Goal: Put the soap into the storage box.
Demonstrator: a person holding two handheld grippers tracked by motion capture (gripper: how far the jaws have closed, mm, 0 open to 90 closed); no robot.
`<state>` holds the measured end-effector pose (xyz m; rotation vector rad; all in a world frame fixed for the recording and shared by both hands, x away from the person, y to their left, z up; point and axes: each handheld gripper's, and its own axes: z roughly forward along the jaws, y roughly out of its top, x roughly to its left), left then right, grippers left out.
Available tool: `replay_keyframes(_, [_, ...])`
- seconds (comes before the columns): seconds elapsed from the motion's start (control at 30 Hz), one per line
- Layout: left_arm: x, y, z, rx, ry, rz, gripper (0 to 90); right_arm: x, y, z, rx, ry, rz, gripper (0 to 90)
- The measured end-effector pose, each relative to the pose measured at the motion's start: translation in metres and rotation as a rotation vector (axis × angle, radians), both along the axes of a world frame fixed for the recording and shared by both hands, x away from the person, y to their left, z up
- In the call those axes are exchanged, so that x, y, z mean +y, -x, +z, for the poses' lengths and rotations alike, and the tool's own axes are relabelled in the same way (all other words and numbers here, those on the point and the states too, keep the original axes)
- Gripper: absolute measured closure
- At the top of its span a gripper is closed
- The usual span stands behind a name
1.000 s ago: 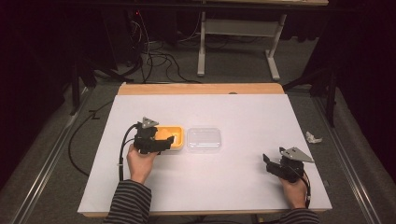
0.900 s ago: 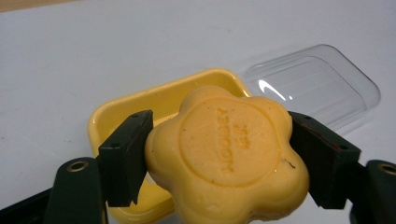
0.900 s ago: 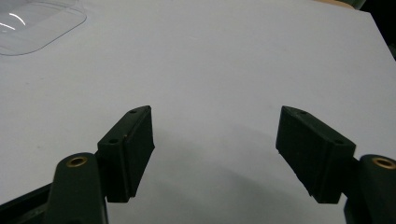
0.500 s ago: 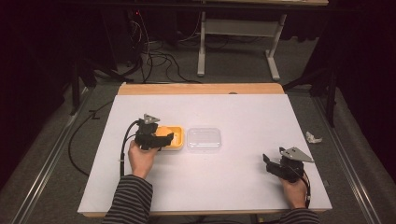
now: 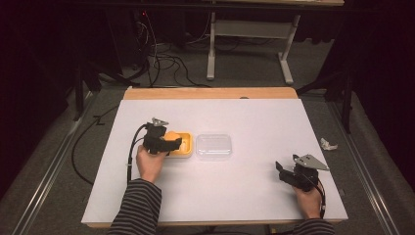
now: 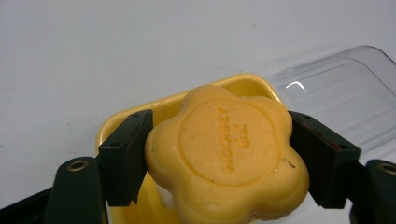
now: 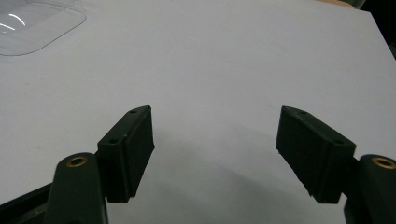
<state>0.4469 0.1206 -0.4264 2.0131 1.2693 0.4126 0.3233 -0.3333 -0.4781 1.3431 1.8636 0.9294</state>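
A white bench (image 5: pixel 254 117) is sitting under even light, with a strip of bare wood (image 5: pixel 210 93) running along its far edge. Grey carpet (image 5: pixel 58 161) is lying around it, and metal rails (image 5: pixel 44 181) are running along the floor on both sides. Beyond the bench the room is falling into darkness. Black cables (image 5: pixel 161 61) are trailing there beside the grey legs of another table (image 5: pixel 249 36). A crumpled white scrap (image 5: pixel 328 144) is lying on the floor.
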Motion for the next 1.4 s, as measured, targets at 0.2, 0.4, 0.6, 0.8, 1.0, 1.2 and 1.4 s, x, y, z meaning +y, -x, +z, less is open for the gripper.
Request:
replay_keyframes(0.2, [0.0,-0.005,-0.005,0.009,0.002,0.016,27.1,0.0,0.0,0.0,0.005,-0.004,-0.002,28.1])
replay_keyframes(0.4, [0.0,-0.008,-0.009,0.017,-0.002,0.023,27.1,0.0,0.0,0.0,0.003,-0.003,-0.001,28.1])
replay_keyframes(0.6, [-0.002,-0.011,-0.013,0.024,-0.017,0.025,27.1,0.0,0.0,0.0,0.003,0.0,0.001,28.1])
replay_keyframes(0.8, [-0.004,-0.013,-0.019,0.043,-0.039,0.025,27.0,0.0,0.0,0.0,0.001,0.001,0.001,28.1])
replay_keyframes(1.0, [-0.003,-0.015,-0.022,0.051,-0.044,0.034,27.0,0.0,0.0,0.0,0.002,-0.002,0.0,28.1])
replay_keyframes(1.2, [-0.002,-0.016,-0.024,0.057,-0.054,0.037,26.9,0.0,0.0,0.0,0.004,0.0,0.0,28.1])
replay_keyframes(1.4, [-0.002,-0.016,-0.027,0.071,-0.061,0.036,26.7,0.0,0.0,0.0,0.006,0.002,-0.001,28.1])
